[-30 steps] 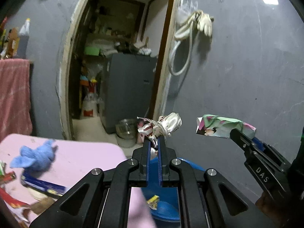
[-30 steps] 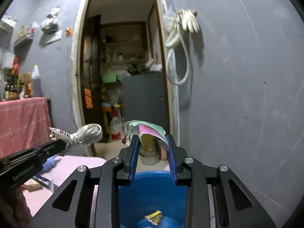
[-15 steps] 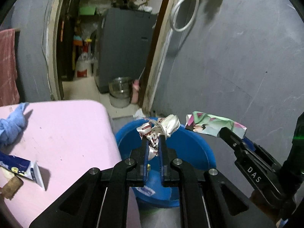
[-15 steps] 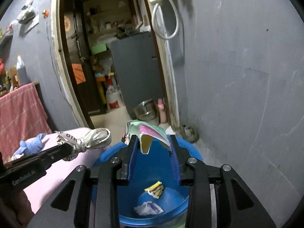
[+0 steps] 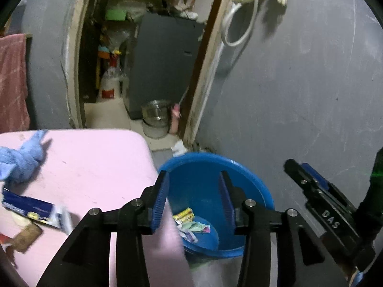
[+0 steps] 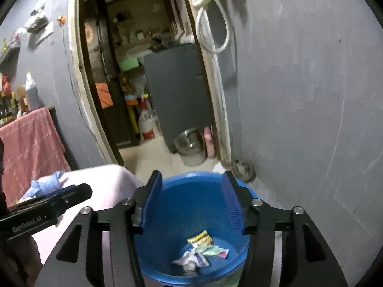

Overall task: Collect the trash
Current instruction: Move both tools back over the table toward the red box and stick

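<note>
Lying at the bottom of the blue bucket (image 6: 165, 258) are crumpled wrappers (image 6: 201, 251): one yellow, one green-and-pink, one silvery white, three that can be counted, bunched together. Both grippers tilt down over the bucket's rim, side by side. The left gripper (image 5: 192, 196) has just been opening, its jaws apart with nothing between them; the right gripper (image 6: 191, 199) likewise has just spread and grips nothing. Left of the bucket, a pink table (image 5: 91, 167) carries one blue cloth (image 5: 21, 157)
</note>
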